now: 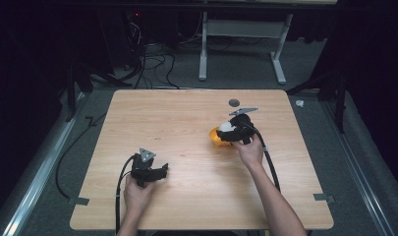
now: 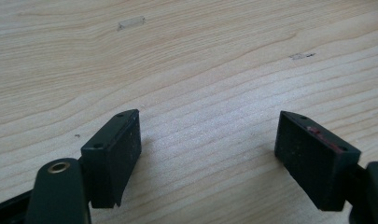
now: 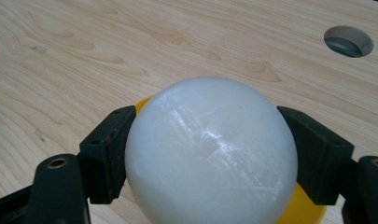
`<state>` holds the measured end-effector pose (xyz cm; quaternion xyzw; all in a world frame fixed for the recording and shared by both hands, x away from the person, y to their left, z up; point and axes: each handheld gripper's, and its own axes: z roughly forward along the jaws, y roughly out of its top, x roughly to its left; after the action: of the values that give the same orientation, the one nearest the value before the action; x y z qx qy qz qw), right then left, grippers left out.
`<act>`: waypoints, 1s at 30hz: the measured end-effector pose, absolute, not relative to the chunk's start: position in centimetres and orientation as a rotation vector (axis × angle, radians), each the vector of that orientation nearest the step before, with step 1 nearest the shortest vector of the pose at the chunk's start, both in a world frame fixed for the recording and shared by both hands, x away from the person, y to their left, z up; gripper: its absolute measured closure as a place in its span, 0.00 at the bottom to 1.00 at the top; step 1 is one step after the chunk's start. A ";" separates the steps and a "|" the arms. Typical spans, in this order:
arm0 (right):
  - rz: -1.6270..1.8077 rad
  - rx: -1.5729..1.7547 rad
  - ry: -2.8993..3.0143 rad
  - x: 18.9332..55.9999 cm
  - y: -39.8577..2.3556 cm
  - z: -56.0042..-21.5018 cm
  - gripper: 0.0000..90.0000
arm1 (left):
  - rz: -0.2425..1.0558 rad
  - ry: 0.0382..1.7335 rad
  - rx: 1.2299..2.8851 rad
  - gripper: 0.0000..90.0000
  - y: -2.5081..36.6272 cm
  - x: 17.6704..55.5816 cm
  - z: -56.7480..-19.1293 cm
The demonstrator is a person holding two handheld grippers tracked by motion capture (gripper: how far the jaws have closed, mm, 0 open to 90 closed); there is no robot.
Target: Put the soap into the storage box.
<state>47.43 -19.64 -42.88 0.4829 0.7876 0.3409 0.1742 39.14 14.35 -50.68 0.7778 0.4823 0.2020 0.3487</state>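
White, glossy ball (image 3: 210, 151) btw. the black jaws of right gripper (image 3: 207, 154); yellow dish (image 3: 303, 210) under it. Table (image 2: 200, 60) has pale wood grain w/ wavy lines, also btw. black jaws of left gripper (image 2: 207, 158).

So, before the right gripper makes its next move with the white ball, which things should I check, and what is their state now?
1. Right gripper jaws on both sides of the white ball: ok.
2. Ball pressed firmly enough by the jaws: cannot tell.
3. Yellow dish directly under the ball: ok.
4. Ball lifted free of the dish: cannot tell.
5. Left gripper open, holding nothing, over bare table: ok.
6. Table hole away from the ball: ok.
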 end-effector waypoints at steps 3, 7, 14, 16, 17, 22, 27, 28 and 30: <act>0.963 1.375 2.233 47.6 -19.6 -43.1 0.27 | 0.524 1.250 2.017 0.26 14.3 39.1 -50.7; 0.954 1.380 2.233 47.8 -19.5 -43.4 0.27 | 0.524 1.250 2.017 0.26 14.3 39.1 -50.7; 0.944 1.384 2.236 48.1 -19.3 -43.8 0.27 | 0.524 1.250 2.017 0.26 14.3 39.1 -50.7; 0.941 1.386 2.235 48.2 -19.3 -44.0 0.27 | 0.523 1.250 2.016 0.26 14.3 39.1 -50.7; 0.936 1.390 2.236 48.2 -19.3 -44.0 0.27 | 0.523 1.250 2.016 0.26 14.3 39.1 -50.7; 0.934 1.396 2.238 48.3 -19.2 -44.2 0.27 | 0.523 1.250 2.016 0.26 14.3 39.1 -50.7; 0.922 1.403 2.244 48.5 -19.1 -44.6 0.27 | 0.523 1.250 2.017 0.26 14.3 39.1 -50.7; 0.919 1.405 2.243 48.5 -19.1 -44.7 0.27 | 0.522 1.250 2.016 0.26 14.3 39.1 -50.7; 0.910 1.410 2.245 48.6 -19.1 -44.8 0.27 | 0.523 1.249 2.016 0.26 14.3 39.1 -50.7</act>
<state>48.59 -19.13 -44.76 0.4957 0.7896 0.3200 0.1684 39.13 14.35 -50.68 0.7780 0.4821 0.2017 0.3488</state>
